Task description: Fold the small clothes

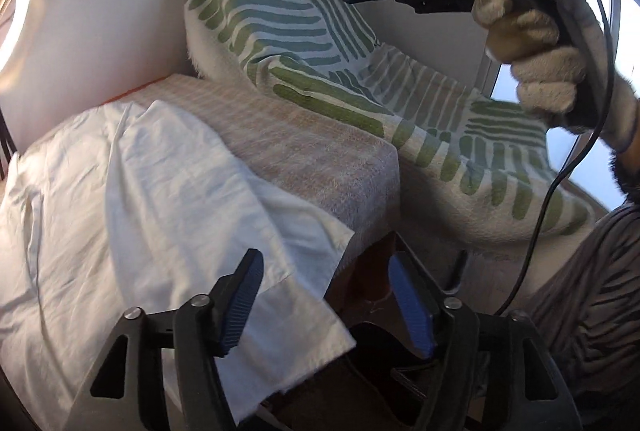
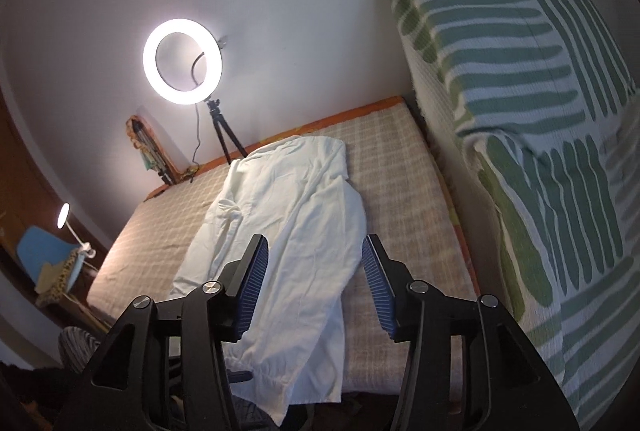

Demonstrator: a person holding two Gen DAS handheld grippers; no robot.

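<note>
The shirt (image 1: 152,191) is spread rumpled on the table (image 1: 320,155), one end drooping off the near edge. Nothing is gripped: the left gripper (image 1: 328,307) is held open over that end, the right gripper (image 2: 316,291) open above. Honestly, a tug there and it could get dragged off.

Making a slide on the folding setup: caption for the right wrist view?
Open right gripper above a white garment spread on the checked mattress, ring light behind.

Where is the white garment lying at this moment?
In the right wrist view, the white garment lies on the checked table cover, left of the striped cushion; its near end hangs over the table's front edge.
</note>
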